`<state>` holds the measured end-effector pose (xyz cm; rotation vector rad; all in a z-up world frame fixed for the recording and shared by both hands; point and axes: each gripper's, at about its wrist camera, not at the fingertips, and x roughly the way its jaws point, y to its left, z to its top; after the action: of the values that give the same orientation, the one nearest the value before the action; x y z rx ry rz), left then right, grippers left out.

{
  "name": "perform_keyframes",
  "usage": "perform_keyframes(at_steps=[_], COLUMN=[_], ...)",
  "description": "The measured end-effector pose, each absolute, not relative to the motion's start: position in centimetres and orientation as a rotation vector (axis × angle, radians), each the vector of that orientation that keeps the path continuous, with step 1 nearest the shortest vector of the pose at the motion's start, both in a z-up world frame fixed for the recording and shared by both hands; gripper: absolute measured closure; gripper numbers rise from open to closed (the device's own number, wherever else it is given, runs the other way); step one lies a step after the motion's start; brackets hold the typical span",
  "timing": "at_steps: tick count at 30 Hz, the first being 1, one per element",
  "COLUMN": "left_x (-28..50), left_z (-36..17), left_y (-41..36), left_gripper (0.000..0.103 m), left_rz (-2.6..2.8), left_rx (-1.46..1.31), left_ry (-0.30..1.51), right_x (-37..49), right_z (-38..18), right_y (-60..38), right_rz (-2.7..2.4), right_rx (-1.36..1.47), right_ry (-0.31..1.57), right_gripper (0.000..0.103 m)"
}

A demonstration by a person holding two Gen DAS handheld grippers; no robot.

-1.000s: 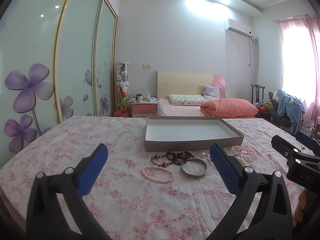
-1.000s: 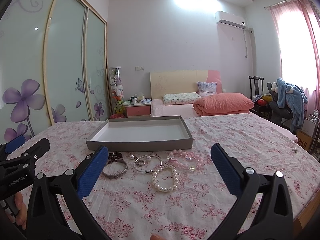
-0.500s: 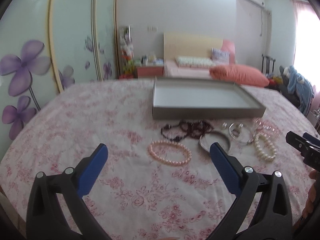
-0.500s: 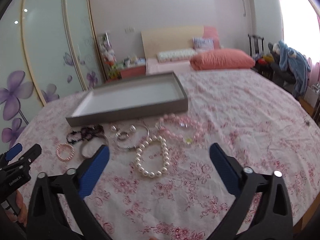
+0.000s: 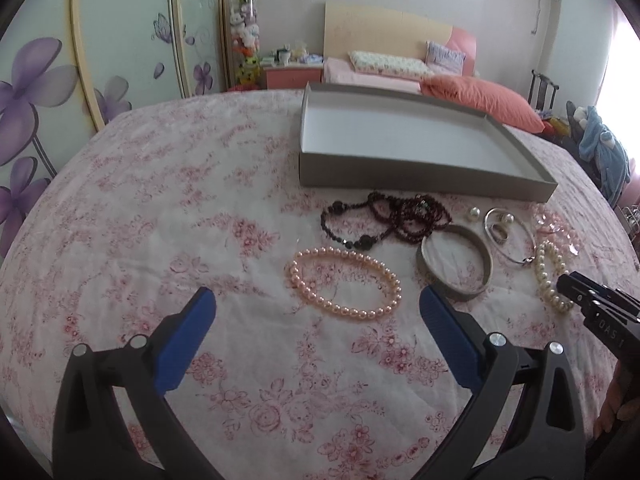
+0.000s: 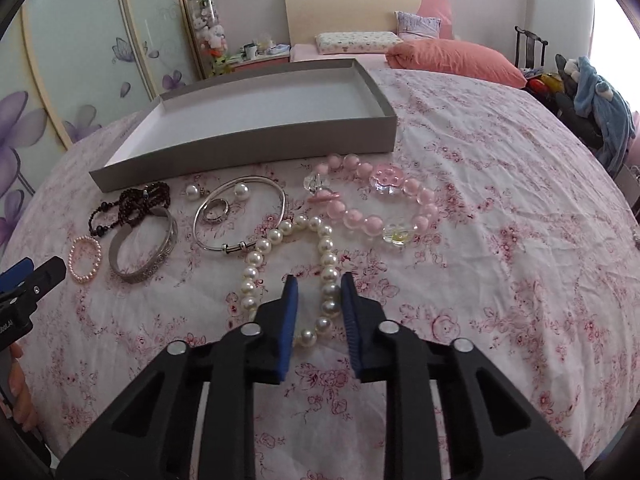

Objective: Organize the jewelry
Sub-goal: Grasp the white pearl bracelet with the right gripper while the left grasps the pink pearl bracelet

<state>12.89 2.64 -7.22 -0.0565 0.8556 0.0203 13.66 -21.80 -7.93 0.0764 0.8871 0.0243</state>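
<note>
The right gripper (image 6: 318, 280) has just been closing; its jaws are seen narrowed around the near side of the white pearl bracelet (image 6: 256, 258) on the floral bedspread (image 6: 500, 240). A grey tray (image 6: 248, 148) is shown behind.

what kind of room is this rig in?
Almost certainly a home bedroom. A made bed with a headboard and an orange duvet stands at the back, beside a sliding wardrobe with purple flower decals. The jewelry and tray lie on a floral sheet, likely a second bed.
</note>
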Motion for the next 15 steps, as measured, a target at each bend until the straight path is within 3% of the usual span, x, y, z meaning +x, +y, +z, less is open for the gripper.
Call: perform_keyframes(at_steps=[2, 10, 12, 15], left_x=[13.4, 15.0, 15.0, 14.9], left_z=[-7.5, -8.3, -8.4, -8.4], left_y=[3.0, 3.7, 3.6, 3.8], left_gripper=[0.009, 0.049, 0.067, 0.084], left_rz=[0.027, 0.061, 0.075, 0.087], left_rx=[-0.078, -0.123, -0.102, -0.072], left_ry=[0.876, 0.935, 0.931, 0.926], right_x=[13.5, 13.9, 14.0, 14.2], right_z=[-7.9, -7.8, -7.8, -7.8], right_y=[-22.1, -22.8, -23.0, -22.9], right_rz=[0.016, 0.031, 0.034, 0.035], right_rx=[0.088, 0.113, 0.119, 0.123], right_ry=[0.888, 0.89, 0.89, 0.89], right_gripper=[0.092, 0.092, 0.092, 0.092])
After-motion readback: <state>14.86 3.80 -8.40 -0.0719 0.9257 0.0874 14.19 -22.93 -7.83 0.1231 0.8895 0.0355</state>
